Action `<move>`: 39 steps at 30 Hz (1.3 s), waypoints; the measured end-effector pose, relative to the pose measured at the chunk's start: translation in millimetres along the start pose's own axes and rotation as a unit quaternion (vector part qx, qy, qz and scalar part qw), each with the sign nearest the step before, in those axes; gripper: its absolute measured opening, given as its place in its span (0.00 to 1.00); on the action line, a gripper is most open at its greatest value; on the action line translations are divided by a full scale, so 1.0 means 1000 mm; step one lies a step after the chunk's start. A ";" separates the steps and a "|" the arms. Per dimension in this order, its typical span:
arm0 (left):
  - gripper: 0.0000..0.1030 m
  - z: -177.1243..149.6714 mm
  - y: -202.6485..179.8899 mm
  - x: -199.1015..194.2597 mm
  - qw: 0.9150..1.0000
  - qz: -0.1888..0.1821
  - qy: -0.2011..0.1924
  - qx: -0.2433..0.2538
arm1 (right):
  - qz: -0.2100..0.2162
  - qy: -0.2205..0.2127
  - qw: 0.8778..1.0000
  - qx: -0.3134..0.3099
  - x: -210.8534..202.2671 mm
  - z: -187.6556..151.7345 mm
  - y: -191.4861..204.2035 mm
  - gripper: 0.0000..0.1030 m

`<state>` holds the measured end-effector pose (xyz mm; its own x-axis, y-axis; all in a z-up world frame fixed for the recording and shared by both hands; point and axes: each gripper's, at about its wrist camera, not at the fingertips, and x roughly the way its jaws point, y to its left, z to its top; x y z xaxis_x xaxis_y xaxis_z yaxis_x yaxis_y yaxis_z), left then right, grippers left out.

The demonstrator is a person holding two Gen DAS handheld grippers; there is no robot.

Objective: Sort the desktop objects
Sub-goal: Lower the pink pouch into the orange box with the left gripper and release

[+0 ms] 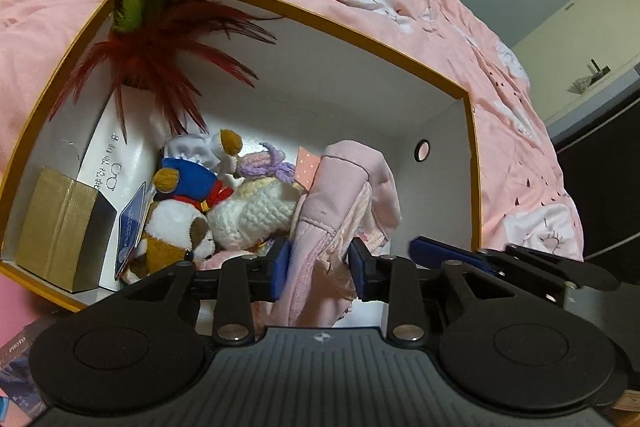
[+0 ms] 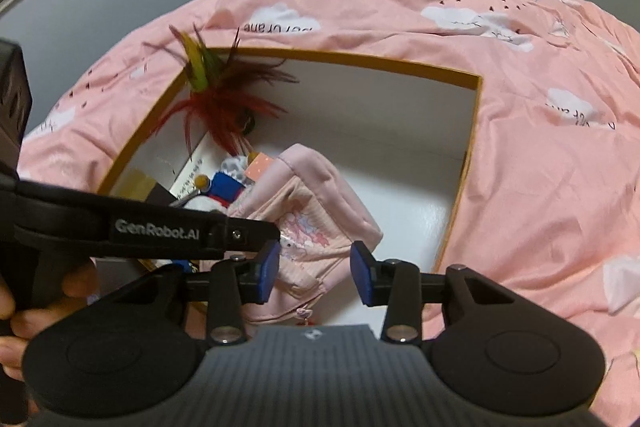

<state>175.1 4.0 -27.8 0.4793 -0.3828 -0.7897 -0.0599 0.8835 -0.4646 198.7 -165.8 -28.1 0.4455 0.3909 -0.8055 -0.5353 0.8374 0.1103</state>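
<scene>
The soft, light pink fabric garment (image 1: 344,187) in the orange-rimmed white box (image 1: 440,115) is judged limp, best pinched at a bunched fold; the left gripper (image 1: 318,267) stands part-open around it, pad contact unclear, and the right gripper (image 2: 314,275) part-open, holding nothing.

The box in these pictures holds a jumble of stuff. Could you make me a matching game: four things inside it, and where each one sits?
Things:
1. feather toy
2. gold carton
3. pink garment
4. plush dog

Places in the left wrist view:
A. between the fingers of the left hand-held gripper
B. bottom-left corner of the box
C. sticking up over the far-left rim
D. lying between the carton and the garment

Pairs: 1-C, 2-B, 3-A, 4-D
</scene>
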 end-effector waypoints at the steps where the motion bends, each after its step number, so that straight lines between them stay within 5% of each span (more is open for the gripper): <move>1: 0.36 0.000 0.001 -0.001 1.000 0.001 0.000 0.002 | -0.004 0.002 1.000 -0.007 0.003 0.000 0.002 0.41; 4: 0.47 0.000 0.007 -0.007 1.000 -0.011 0.004 -0.009 | -0.022 0.011 0.999 -0.027 0.011 0.001 0.006 0.41; 14: 0.48 -0.003 0.023 -0.034 1.000 -0.028 -0.010 0.000 | -0.083 0.037 0.990 -0.110 0.028 0.007 0.017 0.36; 19: 0.48 -0.006 0.025 -0.045 0.999 0.023 -0.031 0.039 | -0.117 0.060 0.970 -0.206 0.038 0.013 0.029 0.35; 26: 0.48 -0.008 0.033 -0.043 0.998 0.033 -0.029 0.048 | -0.108 0.108 0.934 -0.324 0.064 0.006 0.041 0.27; 33: 0.41 -0.010 0.040 -0.040 0.998 0.033 -0.026 0.047 | -0.050 0.118 0.937 -0.324 0.072 0.009 0.040 0.02; 39: 0.41 -0.011 0.043 -0.040 0.998 0.032 -0.022 0.040 | 0.007 0.111 0.955 -0.276 0.066 0.018 0.030 0.02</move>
<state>143.8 54.8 -20.8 0.5143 -0.3139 -0.7981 -0.0233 0.9251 -0.3789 225.1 -108.2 -67.5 0.3059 0.2593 -0.9161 -0.8640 0.4797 -0.1527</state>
